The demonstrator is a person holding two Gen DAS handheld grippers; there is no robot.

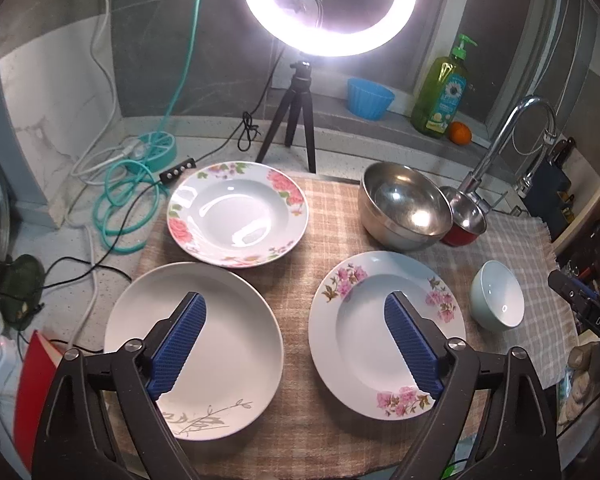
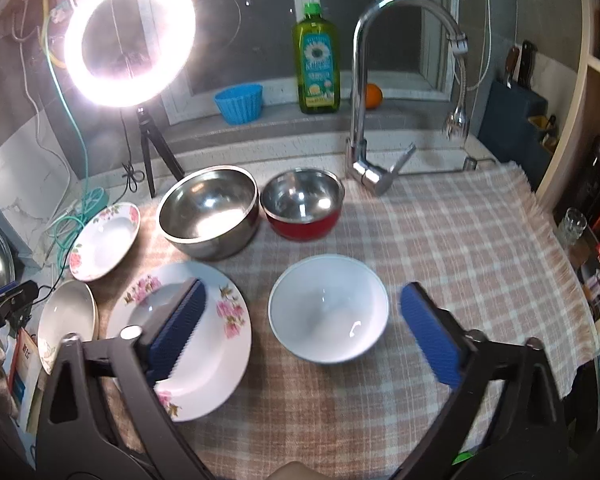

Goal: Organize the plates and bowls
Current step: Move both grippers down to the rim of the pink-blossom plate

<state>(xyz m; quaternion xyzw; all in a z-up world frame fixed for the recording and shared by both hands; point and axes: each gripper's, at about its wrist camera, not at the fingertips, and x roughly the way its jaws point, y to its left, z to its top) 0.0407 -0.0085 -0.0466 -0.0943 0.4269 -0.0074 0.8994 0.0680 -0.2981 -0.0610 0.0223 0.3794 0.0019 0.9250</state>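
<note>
A checked woven cloth (image 2: 440, 232) covers the bench, with the crockery spread over it. The left tongs (image 1: 296, 316) stand spread, nothing between their ribbed blue pads, one pad over the plain plate (image 1: 236, 344) (round, glossy white, a grey sprig near its rim) and the other over the pink-flower plate (image 1: 364, 332). Behind these lies a deeper rose plate (image 1: 238, 214), its rim printed with red and pink blooms. The right tongs (image 2: 304, 316) are spread too, their pads either side of the white bowl (image 2: 328, 308), a smooth round ceramic one, not pressing on it. At the back sit a large steel bowl (image 2: 208, 212), brushed and shiny, and just beside it a smaller red bowl (image 2: 302, 204) with a steel lining. A lit ring lamp (image 2: 130, 32) on a tripod and a chrome tap (image 2: 364, 92) stand behind
</note>
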